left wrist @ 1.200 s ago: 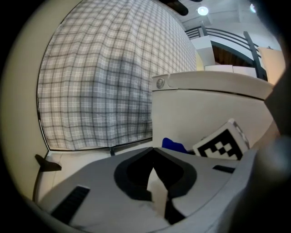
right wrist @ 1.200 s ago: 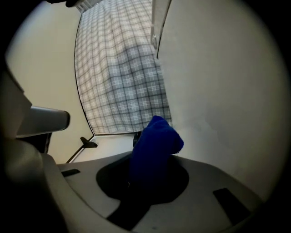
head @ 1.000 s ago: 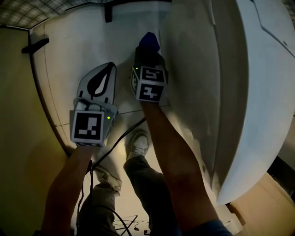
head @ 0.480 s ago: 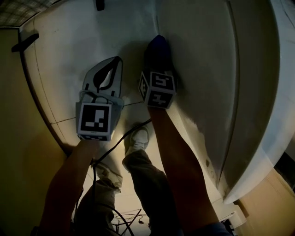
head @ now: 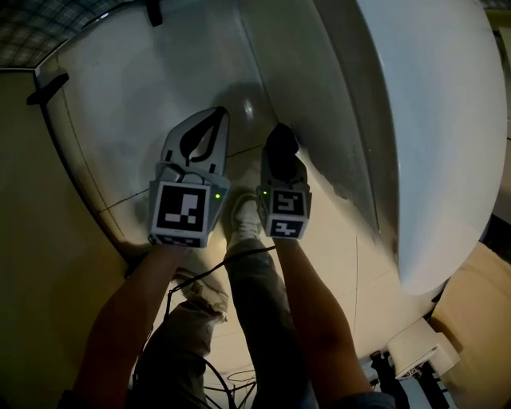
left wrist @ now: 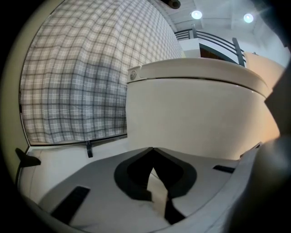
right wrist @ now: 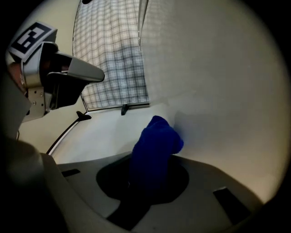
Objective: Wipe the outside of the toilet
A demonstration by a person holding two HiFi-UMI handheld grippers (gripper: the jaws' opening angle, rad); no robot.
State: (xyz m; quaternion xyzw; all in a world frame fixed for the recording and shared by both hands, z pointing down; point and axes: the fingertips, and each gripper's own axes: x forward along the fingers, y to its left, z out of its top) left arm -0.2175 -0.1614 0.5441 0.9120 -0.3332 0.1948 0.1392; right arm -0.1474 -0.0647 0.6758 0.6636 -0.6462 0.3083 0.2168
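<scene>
Pale tiled floor (head: 136, 104) runs under both tools, with a checked curtain (head: 48, 24) hanging at 11 o'clock in the head view and a beige wall (head: 40, 279) along 8 to 9 o'clock. The white toilet (head: 431, 120) fills 12 to 4 o'clock. The right gripper (head: 281, 152) is clamped on a blue cloth (right wrist: 154, 150), which presses against the toilet's lower side at centre. Just beside it at 9 o'clock, the left gripper (head: 215, 116) hovers over the floor, tips together with nothing between them. A shoe (head: 246, 217) and a black cable (head: 200, 275) lie below the tools, and a paper roll (head: 419, 347) sits at 4 o'clock.
</scene>
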